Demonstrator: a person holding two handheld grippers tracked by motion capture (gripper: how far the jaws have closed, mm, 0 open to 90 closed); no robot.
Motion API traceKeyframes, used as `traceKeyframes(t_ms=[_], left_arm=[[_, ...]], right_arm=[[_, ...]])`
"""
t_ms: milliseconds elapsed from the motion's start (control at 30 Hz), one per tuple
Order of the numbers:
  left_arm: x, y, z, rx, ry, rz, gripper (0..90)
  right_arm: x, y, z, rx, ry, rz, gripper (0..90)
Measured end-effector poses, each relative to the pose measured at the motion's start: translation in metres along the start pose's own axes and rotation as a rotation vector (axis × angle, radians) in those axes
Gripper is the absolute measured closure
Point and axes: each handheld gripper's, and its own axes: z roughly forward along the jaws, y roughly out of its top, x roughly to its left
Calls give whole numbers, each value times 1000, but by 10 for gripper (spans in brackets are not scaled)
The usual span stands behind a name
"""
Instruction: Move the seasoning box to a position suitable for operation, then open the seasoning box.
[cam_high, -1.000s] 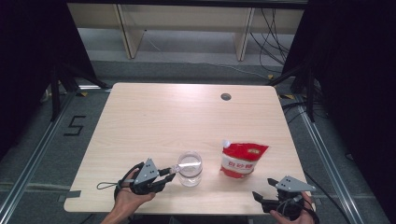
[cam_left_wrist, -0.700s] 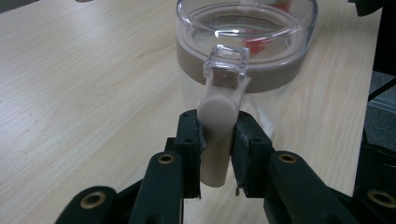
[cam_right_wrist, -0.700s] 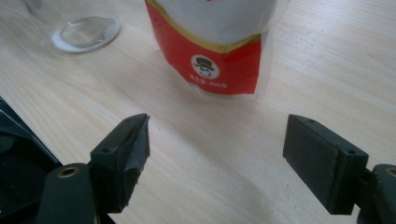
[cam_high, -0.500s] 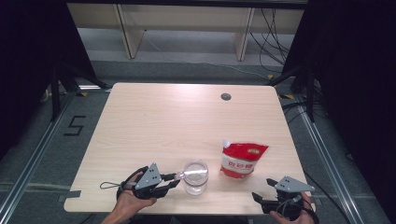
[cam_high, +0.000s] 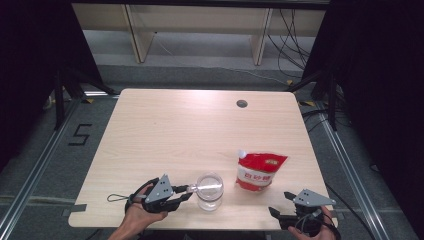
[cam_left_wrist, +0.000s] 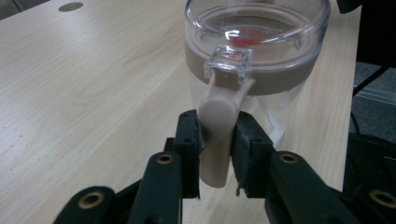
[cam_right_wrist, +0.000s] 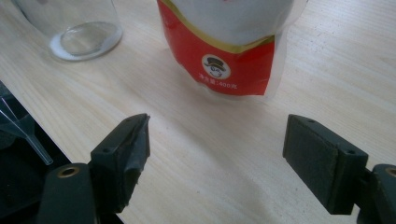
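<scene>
Left tongs (cam_left_wrist: 215, 140) clamped the beige latch tab (cam_left_wrist: 217, 135) on the lidded clear jar (cam_high: 209, 190) — jar stood upright near the worktop's (cam_high: 175, 130) front edge, centre-left. Red pouch (cam_high: 259, 171) stood just right of the jar, apart. Right tongs (cam_high: 280, 205) sat wide open at the front-right corner — nothing between them.

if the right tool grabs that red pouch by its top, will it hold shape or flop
The red pouch probably flops: it looks like soft film, leaning back on the table. Its bulging lower body suggests loose, fairly heavy filling that may shift and sag. The glossy film could slip in the open right tool.
</scene>
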Motion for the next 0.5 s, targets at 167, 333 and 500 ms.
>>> traceKeyframes(t_ms=[167,333,500], left_arm=[[2,-1,-1,0,4,-24,696],[3,-1,-7,-1,20,-29,592],[7,4,-16,-11,30,-73,398]], right_arm=[[2,0,1,7,12,30,240],[0,1,2,6,-7,-6,241],[-1,1,4,-2,12,-26,241]])
